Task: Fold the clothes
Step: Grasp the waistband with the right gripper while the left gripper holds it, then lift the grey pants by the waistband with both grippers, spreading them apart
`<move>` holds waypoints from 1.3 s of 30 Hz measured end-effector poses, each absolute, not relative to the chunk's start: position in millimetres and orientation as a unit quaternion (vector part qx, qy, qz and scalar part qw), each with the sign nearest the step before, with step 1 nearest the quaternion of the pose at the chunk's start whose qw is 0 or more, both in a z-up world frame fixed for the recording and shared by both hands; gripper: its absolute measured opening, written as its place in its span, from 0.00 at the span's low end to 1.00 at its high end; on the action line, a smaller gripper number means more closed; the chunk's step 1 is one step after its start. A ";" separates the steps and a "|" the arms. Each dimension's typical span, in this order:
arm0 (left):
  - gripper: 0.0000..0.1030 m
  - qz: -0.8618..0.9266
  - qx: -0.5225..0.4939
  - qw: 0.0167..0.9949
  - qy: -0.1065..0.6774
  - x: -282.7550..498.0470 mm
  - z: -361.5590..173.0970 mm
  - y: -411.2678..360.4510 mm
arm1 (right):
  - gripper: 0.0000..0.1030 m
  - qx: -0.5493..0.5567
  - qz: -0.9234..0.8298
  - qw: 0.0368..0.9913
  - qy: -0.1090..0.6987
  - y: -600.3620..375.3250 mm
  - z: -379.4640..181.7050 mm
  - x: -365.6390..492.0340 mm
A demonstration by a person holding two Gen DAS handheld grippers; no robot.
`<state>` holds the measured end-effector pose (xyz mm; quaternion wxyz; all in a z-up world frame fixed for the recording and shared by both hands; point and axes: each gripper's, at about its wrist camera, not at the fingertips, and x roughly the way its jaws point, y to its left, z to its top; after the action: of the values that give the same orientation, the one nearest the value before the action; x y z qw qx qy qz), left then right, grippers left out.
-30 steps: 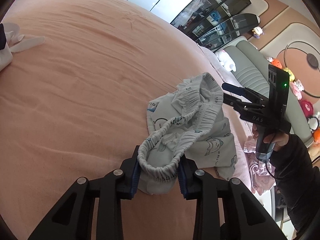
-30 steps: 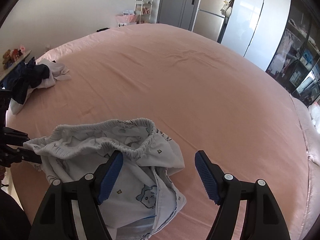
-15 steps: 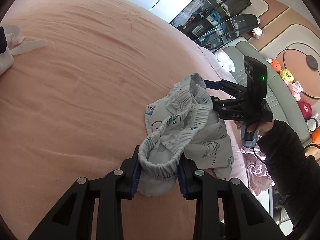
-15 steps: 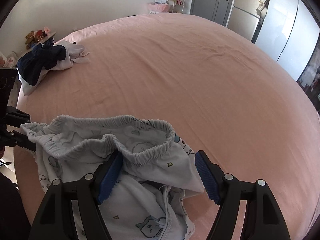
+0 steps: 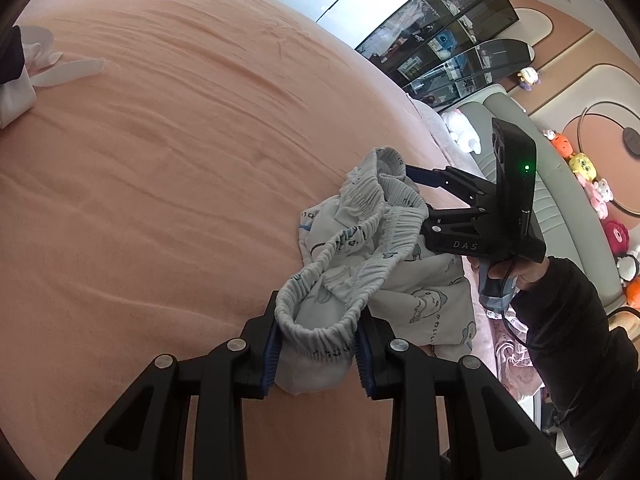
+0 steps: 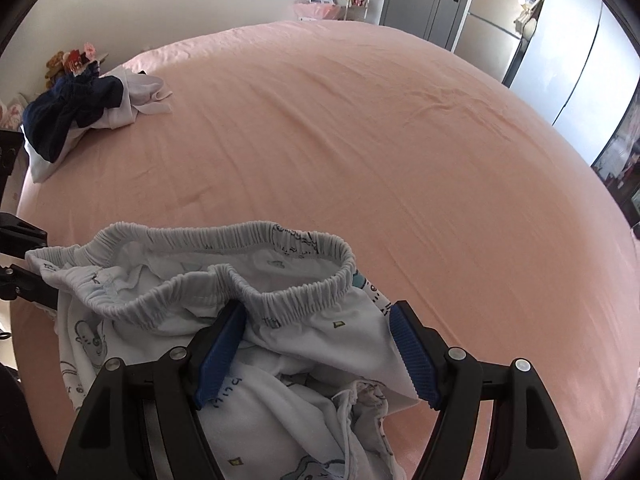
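Left wrist view: my left gripper (image 5: 316,354) pinches one end of the gathered, ribbed elastic waistband of the white printed pants (image 5: 424,296), soft cotton crumpled on the smooth pink bedsheet (image 5: 160,184). Across it my right gripper (image 5: 416,200) reaches level into the other end, a dark-sleeved hand (image 5: 500,272) on its handle.

Right wrist view: my right gripper (image 6: 316,344) stands wide apart, straddling the waistband's bend, its ridged blue pads (image 6: 412,360) not pressing cloth
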<state>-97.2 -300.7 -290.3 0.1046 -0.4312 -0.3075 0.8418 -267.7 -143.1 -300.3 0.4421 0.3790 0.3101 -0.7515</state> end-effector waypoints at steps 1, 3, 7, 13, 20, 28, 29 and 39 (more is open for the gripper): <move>0.28 0.842 -0.432 0.105 -0.307 -97.2 -290.7 -300.3 | 0.71 0.376 -0.754 0.438 0.313 -144.9 -299.8 -266.0; 0.28 0.841 -0.433 0.105 -0.307 -97.1 -291.4 -299.4 | 0.60 0.373 -0.754 0.438 0.317 -147.8 -298.1 -262.7; 0.28 0.842 -0.434 0.104 -0.305 -98.6 -291.2 -298.3 | 0.39 0.376 -0.744 0.443 0.329 -155.1 -298.7 -255.6; 0.28 0.843 -0.436 0.092 -0.301 -100.7 -288.4 -299.6 | 0.23 0.400 -0.756 0.426 0.293 -156.7 -299.6 -256.3; 0.23 0.849 -0.432 0.065 -0.296 -100.5 -280.4 -300.2 | 0.12 0.406 -0.785 0.390 0.258 -154.2 -288.1 -251.9; 0.14 0.866 -0.406 0.045 -0.288 -96.5 -250.3 -310.4 | 0.11 0.384 -0.836 0.359 0.158 -131.2 -247.9 -244.3; 0.14 0.869 -0.401 0.046 -0.286 -96.8 -244.5 -312.6 | 0.11 0.381 -0.842 0.355 0.140 -127.0 -241.5 -243.4; 0.14 0.905 -0.342 0.056 -0.247 -101.4 -167.3 -314.4 | 0.11 0.312 -0.875 0.351 0.113 -104.6 -159.0 -216.0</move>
<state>-101.4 -314.4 -167.3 0.0557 -0.3421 -0.2467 0.9050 -216.0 -104.6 -159.0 0.3514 0.3120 0.1127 -0.8755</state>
